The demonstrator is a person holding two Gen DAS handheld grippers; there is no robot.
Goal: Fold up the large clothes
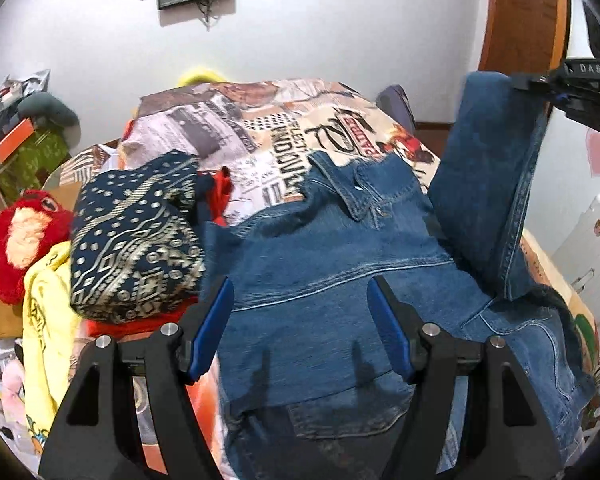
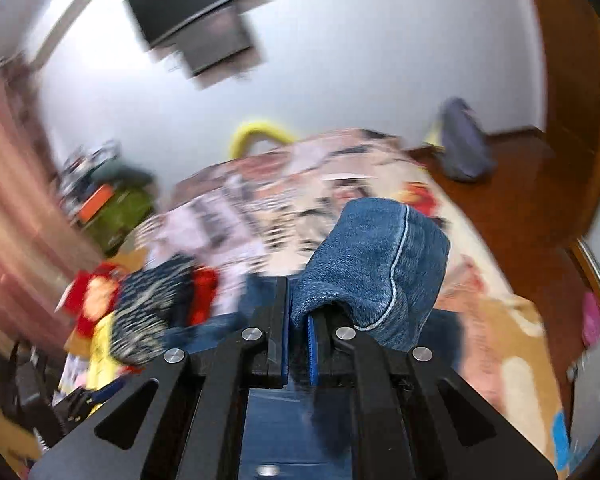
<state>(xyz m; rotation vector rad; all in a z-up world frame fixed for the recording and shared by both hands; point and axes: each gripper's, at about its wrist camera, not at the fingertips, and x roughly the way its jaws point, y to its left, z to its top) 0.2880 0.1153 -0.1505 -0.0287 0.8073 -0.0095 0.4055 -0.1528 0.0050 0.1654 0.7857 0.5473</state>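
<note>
Left claw (image 1: pixel 300 300) hangs wide open over the jacket (image 1: pixel 320 280), its blue pads (image 1: pixel 216 320) well apart and holding nothing; whether the tips touch the denim cannot be told. Ahead of it the jacket lies spread on a printed bedspread (image 1: pixel 268 140), collar at the far side, with the near hem cut off by the claw's black frame. To its right a sleeve (image 1: pixel 484 184) is lifted off the bed, its cuff end pinched by the right claw (image 1: pixel 540 86), which shows only at the frame edge.

From the right wrist, the right claw (image 2: pixel 298 312) is nearly closed on the sleeve (image 2: pixel 372 264), which drapes over and hides the right finger's tip. This view is smeared by blur, so the bedspread (image 2: pixel 480 312) beyond reads only as colours.

Left of the left claw, a patterned navy cloth (image 1: pixel 136 240) sits beside the jacket on a yellow garment (image 1: pixel 48 320), with a red plush toy (image 1: pixel 20 240) further left, partly cut off.
</note>
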